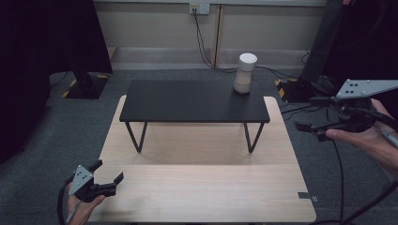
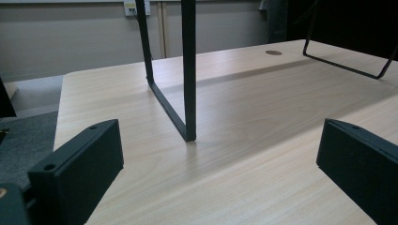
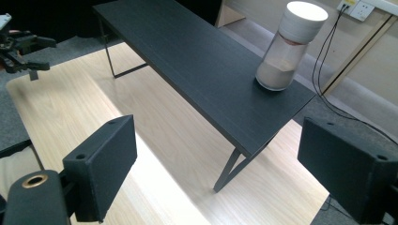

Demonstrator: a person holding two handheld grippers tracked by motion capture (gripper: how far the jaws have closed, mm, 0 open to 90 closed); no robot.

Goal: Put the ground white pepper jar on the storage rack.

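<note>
At the near left corner of the pale wood-grain table point(image 1: 202, 192), the left gripper point(image 1: 109, 176) sits low in the person's hand, its two black jaws spread with nothing between them. The left gripper view looks level across the tabletop and shows what the high view cannot: the foot of a thin black metal leg point(image 2: 189, 93) standing on the wood straight ahead, between the spread jaws but farther off, with bare table running to the far edge.

Farther off, at the right edge of the table, the right gripper point(image 1: 312, 127) is held above the grey carpet, just beside the tabletop, its grey three-cornered plate on top. Its jaws are spread too and hold nothing. The right gripper view looks down from above and shows the whole top of the low black rectangular shelf point(image 3: 202, 61) that stands across the far half of the table.

On the far right corner of that shelf stands the clear cylindrical jar with a white lid point(image 1: 245, 72), upright, its lower part filled with a pale powder. In the right gripper view the jar point(image 3: 288, 47) lies ahead of the spread jaws, well apart from them. It is well apart from the left gripper too, diagonally across the table.
</note>
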